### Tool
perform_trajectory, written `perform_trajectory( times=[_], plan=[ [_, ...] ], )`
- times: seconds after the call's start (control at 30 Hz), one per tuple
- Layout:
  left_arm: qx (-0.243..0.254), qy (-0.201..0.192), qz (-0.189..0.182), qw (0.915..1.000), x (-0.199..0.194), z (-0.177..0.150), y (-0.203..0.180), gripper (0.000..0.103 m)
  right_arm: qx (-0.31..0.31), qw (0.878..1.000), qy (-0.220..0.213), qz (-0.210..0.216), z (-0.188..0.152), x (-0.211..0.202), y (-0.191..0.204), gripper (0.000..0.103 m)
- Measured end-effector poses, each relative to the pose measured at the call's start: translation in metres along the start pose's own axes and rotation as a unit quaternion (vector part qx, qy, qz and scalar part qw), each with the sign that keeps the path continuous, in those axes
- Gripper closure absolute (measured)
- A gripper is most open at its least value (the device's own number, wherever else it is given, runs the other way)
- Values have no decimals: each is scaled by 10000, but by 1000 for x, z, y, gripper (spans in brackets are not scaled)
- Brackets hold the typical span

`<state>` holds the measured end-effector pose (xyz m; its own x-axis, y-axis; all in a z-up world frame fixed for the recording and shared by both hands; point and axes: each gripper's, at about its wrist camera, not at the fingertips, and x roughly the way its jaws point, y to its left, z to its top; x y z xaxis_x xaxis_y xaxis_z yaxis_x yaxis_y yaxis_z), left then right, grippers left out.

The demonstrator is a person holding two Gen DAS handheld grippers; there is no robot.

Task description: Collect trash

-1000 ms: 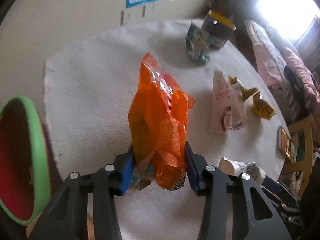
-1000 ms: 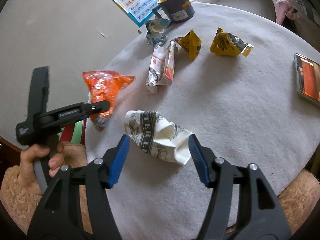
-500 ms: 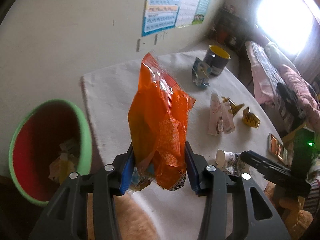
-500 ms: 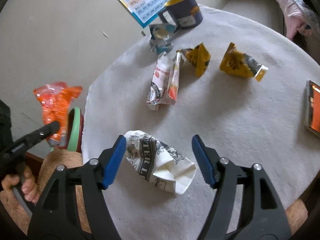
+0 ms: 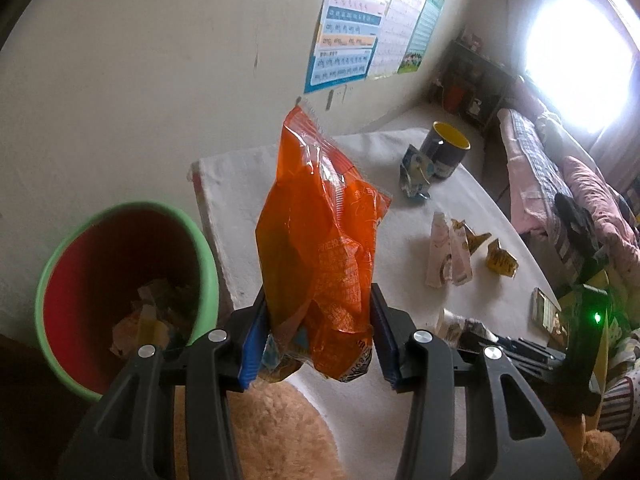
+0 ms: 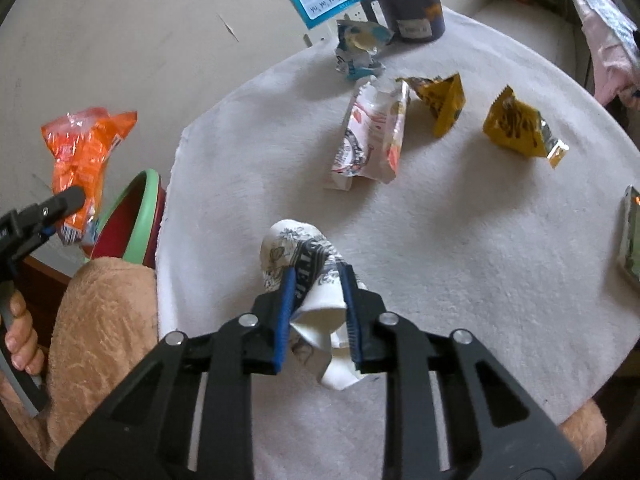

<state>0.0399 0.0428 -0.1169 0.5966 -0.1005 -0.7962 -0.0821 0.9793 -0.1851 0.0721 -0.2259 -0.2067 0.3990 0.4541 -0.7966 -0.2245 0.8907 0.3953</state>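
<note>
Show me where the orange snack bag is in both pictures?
Left wrist view: the orange snack bag fills the middle, clamped upright in the left gripper.
Right wrist view: it is at the far left edge, held above the bin.
Shared landmark: the green-rimmed red bin, lower left in the left wrist view, mid-left in the right wrist view.
</note>
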Motion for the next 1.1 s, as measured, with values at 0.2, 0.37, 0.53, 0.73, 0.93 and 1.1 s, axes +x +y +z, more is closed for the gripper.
perform_trajectory(
  times=[0.2, 0.37, 0.53, 0.73, 0.93, 1.1],
  plan=[
    [-102, -70, -82, 9999, -11, 2, 2, 59, 189, 9998, -76, -31, -4, -6, 1, 79],
    [-99, -229, -87, 9997, -21, 5, 4, 59, 412, 9989, -206, 60, 0, -16, 5, 79],
    [-205, -266, -212, 9992, -23, 5, 7, 59, 478, 9978, -455, 110, 5, -36, 14, 79],
    [-137, -456, -277, 9985, -33, 8, 4, 59, 476, 9952, -841, 144, 14, -67, 32, 79],
    [23, -670, -258, 9974, -45, 12, 1, 59, 302, 9926, -1174, 86, 19, -95, 53, 79],
    [108, -875, -173, 9960, -56, 15, 3, 59, 221, 9914, -1285, 76, 25, -105, 66, 79]
  ],
)
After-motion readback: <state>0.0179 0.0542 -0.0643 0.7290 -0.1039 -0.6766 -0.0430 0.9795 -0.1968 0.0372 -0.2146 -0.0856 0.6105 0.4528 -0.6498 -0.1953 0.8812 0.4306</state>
